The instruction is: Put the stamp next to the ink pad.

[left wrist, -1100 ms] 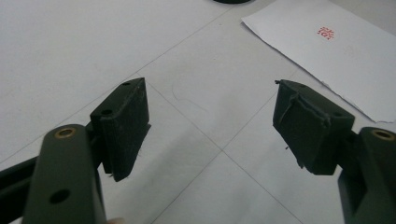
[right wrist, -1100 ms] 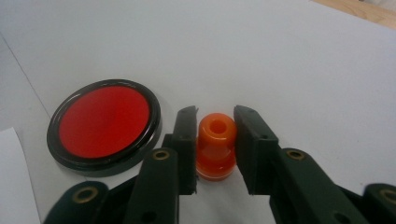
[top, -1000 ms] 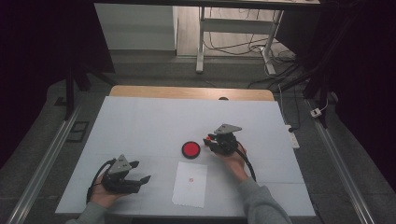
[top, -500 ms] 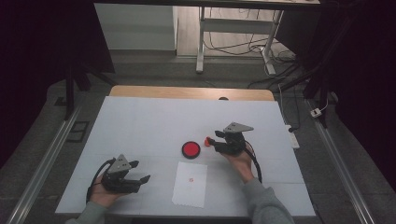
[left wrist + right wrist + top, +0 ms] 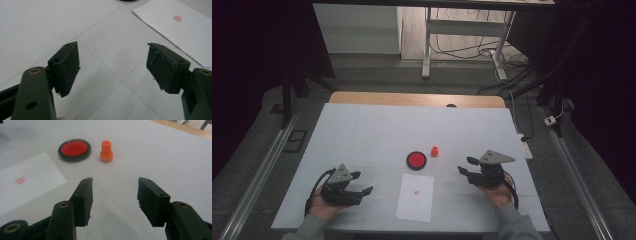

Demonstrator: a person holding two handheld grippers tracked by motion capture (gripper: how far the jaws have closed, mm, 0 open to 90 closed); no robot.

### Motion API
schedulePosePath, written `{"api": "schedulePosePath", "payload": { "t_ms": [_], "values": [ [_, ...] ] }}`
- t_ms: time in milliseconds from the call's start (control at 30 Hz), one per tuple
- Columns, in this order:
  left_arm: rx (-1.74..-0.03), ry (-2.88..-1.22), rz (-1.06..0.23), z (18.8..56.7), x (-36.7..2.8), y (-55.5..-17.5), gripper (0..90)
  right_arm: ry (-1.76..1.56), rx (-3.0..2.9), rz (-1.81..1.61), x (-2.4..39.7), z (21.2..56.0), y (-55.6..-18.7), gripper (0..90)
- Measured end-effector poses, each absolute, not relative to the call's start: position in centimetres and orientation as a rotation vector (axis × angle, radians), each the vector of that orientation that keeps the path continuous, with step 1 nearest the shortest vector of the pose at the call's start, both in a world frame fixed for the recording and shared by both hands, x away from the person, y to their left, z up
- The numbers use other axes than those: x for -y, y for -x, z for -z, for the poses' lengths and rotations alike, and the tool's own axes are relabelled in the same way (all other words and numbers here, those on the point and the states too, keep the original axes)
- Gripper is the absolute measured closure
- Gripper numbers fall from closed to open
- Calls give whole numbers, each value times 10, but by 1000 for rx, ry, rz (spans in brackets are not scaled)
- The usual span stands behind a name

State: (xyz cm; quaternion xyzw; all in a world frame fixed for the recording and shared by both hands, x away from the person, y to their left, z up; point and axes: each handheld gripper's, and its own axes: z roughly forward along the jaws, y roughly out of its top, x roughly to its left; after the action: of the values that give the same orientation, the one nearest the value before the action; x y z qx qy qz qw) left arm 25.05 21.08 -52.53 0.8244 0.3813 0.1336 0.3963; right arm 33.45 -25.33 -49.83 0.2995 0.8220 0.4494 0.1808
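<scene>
A small orange stamp [image 5: 434, 150] [image 5: 106, 151] stands upright on the white table, just right of a round red ink pad [image 5: 416, 160] [image 5: 74, 149] in a black case. A white sheet of paper [image 5: 415, 197] [image 5: 22, 182] [image 5: 180, 27] with a small red stamp mark lies in front of the pad. My right gripper [image 5: 464, 167] [image 5: 113, 200] hovers right of the stamp and well apart from it; its jaws have just been opening and nothing is between them. My left gripper [image 5: 360, 183] [image 5: 113, 68] rests at the front left, jaws wide apart and empty.
The white table [image 5: 372, 130] ends in a wooden strip [image 5: 412, 99] at the far edge. Metal rails [image 5: 257, 175] run along both sides. A desk frame and cables [image 5: 492, 55] stand on the floor behind.
My right gripper let go of the orange stamp, left it standing beside the ink pad, and drew back to the right with opened jaws. The left gripper stayed still.
</scene>
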Motion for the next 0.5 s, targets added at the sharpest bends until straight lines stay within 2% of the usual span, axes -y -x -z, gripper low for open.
{"api": "schedulePosePath", "payload": {
  "t_ms": [233,500],
  "values": [
    [-974,-2090,-340,525,-210,-252,268,-853,-2315,-1267,284,498,-307,456],
    [-975,-2083,-342,525,-210,-252,268,-854,-2327,-1273,292,502,-305,457]
  ]
}}
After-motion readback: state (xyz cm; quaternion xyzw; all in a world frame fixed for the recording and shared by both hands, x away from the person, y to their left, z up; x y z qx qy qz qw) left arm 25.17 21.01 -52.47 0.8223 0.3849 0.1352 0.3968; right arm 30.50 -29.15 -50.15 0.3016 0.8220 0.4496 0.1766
